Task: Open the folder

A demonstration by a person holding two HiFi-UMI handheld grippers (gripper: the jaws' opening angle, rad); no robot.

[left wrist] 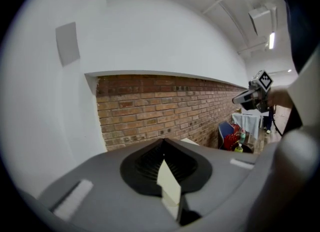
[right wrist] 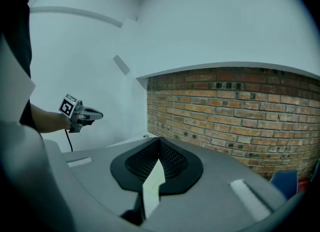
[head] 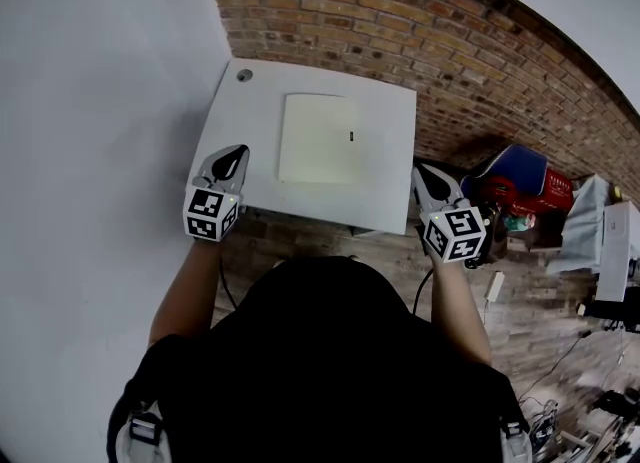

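Two tools flank the closed folder point(head: 318, 138), which lies flat in the middle of the white desk point(head: 385, 111). The left hand-held gripper point(head: 238, 154) is by the desk's left edge and the right hand-held gripper point(head: 421, 173) by its right edge, each with jaws together on nothing. The approach seems in hand; next, one gripper must part its jaws and catch the cover's free edge. A small dark mark on the cover is unreadable.

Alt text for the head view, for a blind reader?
A cream folder lies flat and closed on a white table by a brick wall. A person in black holds the left gripper and right gripper, both shut and empty, at the table's near corners.
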